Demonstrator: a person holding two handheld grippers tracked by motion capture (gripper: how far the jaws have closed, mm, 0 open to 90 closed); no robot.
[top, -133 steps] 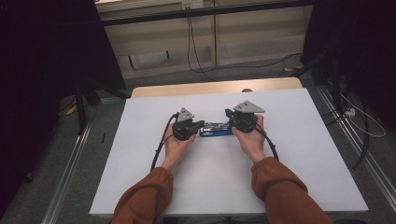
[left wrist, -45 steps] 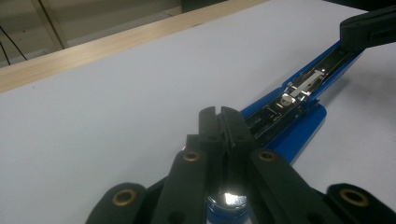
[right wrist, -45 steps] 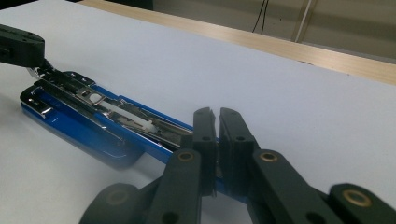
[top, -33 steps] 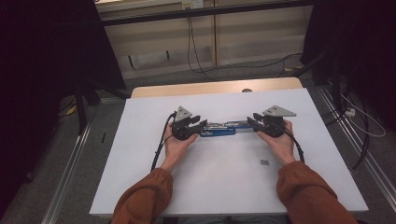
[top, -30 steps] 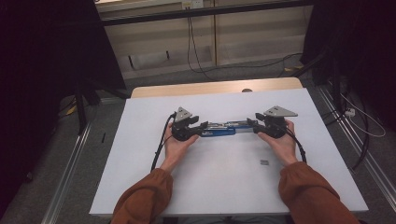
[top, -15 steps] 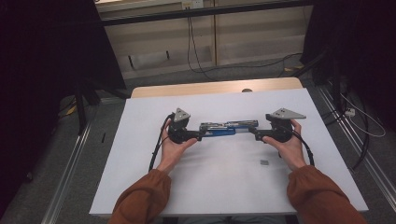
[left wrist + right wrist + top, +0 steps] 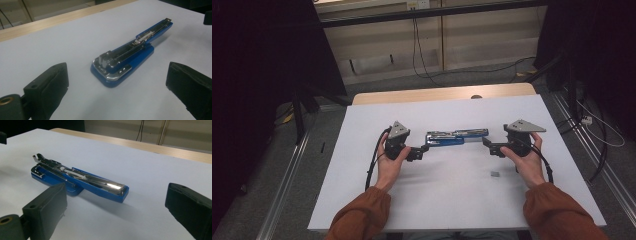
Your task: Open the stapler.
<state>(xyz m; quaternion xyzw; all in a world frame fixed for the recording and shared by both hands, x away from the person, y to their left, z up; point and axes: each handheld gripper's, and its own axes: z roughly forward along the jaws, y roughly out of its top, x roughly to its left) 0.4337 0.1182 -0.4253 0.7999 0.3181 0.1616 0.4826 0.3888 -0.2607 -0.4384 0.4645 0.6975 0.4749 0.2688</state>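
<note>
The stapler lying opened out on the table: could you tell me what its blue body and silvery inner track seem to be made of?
Stapler: the blue body looks like smooth moulded plastic or painted metal; its even, soft sheen leaves that open. The inner track seems polished steel, showing bright mirror-like glints.

- I see the stapler [image 7: 125, 62]: shiny blue plastic with bright silver metal.
- My table [image 7: 452, 200] top looks smooth, matt white, with a wood edge.

This looks like a lab or test room. A white-topped table [image 7: 462, 200] stands on grey carpet between metal floor rails [image 7: 287, 185]. Black curtains [image 7: 257, 60] and loose cables [image 7: 417, 45] surround it.
</note>
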